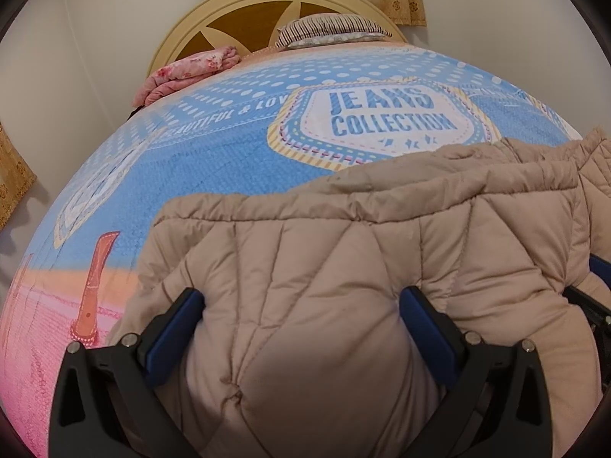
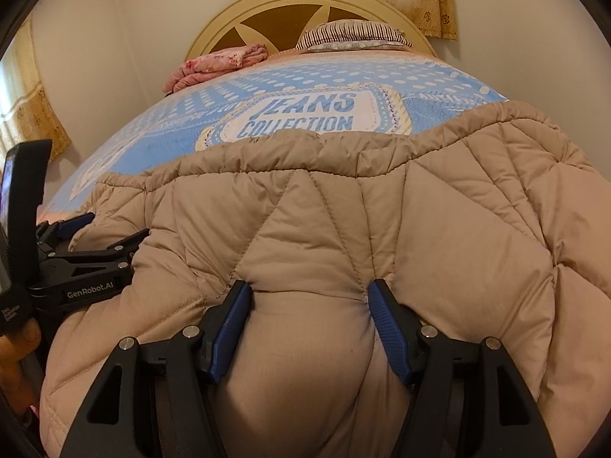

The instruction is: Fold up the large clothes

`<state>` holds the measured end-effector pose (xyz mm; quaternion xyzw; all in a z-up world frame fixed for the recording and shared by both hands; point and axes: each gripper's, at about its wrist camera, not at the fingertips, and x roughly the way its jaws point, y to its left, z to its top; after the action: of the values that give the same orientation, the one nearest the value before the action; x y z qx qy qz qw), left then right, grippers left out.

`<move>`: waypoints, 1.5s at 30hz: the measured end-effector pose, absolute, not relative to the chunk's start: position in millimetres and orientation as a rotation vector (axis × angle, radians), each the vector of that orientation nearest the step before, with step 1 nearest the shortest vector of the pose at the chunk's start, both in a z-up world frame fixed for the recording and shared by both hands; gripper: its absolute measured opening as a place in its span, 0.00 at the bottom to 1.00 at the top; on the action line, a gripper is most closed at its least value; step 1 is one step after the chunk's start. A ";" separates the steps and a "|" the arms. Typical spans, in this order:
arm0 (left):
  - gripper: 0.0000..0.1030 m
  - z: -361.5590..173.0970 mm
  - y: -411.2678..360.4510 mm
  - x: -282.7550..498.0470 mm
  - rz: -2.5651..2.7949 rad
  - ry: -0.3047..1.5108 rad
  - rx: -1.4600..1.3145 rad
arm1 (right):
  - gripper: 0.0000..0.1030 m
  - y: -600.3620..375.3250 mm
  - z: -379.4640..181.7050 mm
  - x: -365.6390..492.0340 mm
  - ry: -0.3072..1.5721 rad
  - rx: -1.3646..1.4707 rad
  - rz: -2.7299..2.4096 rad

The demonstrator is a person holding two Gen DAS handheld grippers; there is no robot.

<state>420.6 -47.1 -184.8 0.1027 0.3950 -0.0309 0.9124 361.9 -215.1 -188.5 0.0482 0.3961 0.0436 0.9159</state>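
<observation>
on the blue printed bedspread (image 1: 214, 175), our left gripper (image 1: 301, 316) and right gripper (image 2: 307, 305) each clamp a bulge of the beige quilted coat (image 2: 439, 229); we judge the slick padding may slip free, spoiling the fold.

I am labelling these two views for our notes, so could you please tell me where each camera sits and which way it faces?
Left wrist: sits on the left tongs, looking down along them over the beige quilted padded jacket towards the cream arched wooden headboard; the blue pads squeeze a jacket bulge.
Right wrist: sits on the right tongs, facing the same way, also clamping the jacket; the left tongs and a bit of hand show at left.
Shared: jacket, headboard, blue "JEANS COLLECTION" bedspread, striped pillow.
</observation>
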 end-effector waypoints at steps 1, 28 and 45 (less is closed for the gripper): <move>1.00 -185.2 -47.3 420.8 -0.064 0.814 0.211 | 0.63 -214.9 -188.8 361.8 0.816 0.096 0.088; 1.00 -167.3 -90.2 361.0 -0.097 0.726 0.356 | 0.63 -244.1 -156.5 320.7 0.691 0.185 0.083; 1.00 -181.4 -93.5 367.9 -0.110 0.749 0.323 | 0.63 -323.5 -187.6 300.1 0.769 0.178 -0.085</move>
<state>367.9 -93.5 -181.4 0.1569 0.3641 -0.0534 0.9165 300.1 -323.5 -187.6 0.0868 0.3743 -0.0412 0.9223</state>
